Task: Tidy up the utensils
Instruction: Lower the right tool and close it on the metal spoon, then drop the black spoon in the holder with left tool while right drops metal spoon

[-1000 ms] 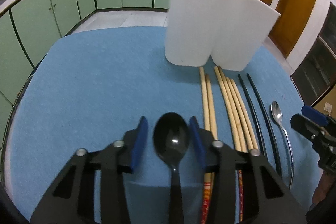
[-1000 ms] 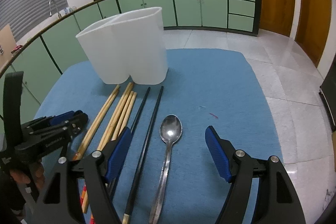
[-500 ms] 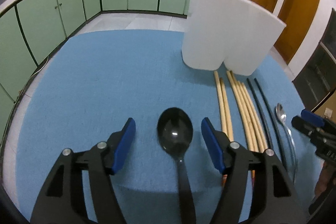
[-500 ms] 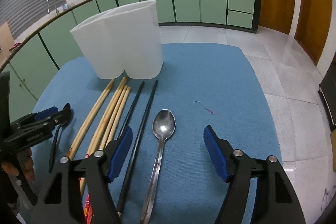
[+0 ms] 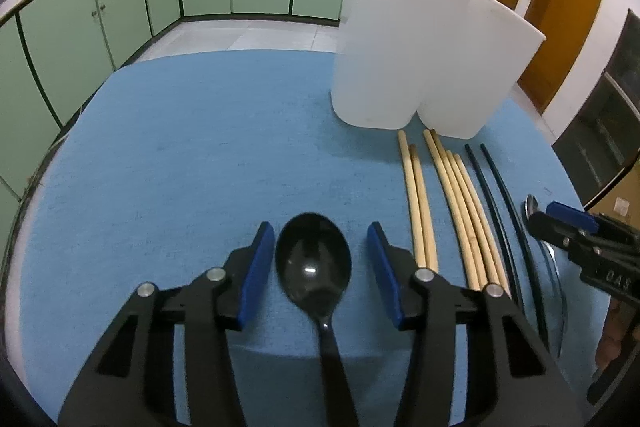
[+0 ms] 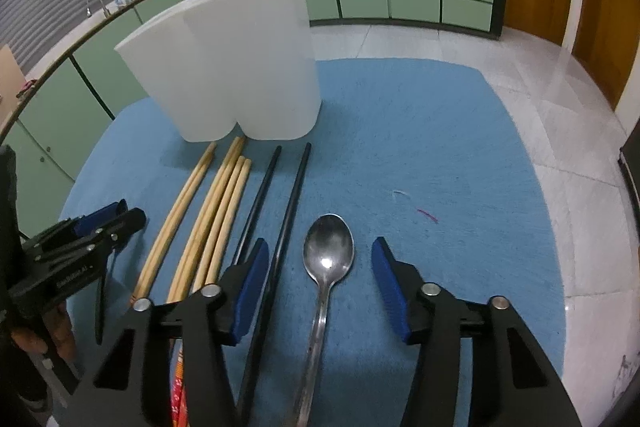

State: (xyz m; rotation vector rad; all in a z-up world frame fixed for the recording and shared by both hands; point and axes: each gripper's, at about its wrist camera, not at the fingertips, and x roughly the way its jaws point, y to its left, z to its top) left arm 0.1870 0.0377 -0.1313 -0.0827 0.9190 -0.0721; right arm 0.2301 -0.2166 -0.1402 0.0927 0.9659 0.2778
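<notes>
— While both of them hang low over the blue cloth (image 5: pixel 192 147) on the counter, what has the left hand-held gripper (image 5: pixel 320 259) got?

— Nothing. Its blue pads (image 5: pixel 256 267) stand apart on either side of the black spoon (image 5: pixel 314 263), at the lower centre of its view, and neither pad touches the bowl. The spoon lies flat on the cloth, handle running down under the gripper body.

— And the right hand-held gripper (image 6: pixel 318 275)?

— Spread wide as well. The metal spoon (image 6: pixel 329 255) lies bowl-up between its pads, nearer the left one, with clear cloth on the other side.

— Where's the rest?

— To the left of the metal spoon in the right view: two black chopsticks (image 6: pixel 294 187), then a bundle of bamboo chopsticks (image 6: pixel 216 203), all pointing up the frame toward the white two-part holder (image 6: pixel 236 67). The holder stands upright at the upper left of centre, just past the chopstick tips. I can't see inside it.

— Can each gripper see the other?

— Yes, the left one sits at the left edge of the right view, the right one at the right edge of the left view.
</notes>
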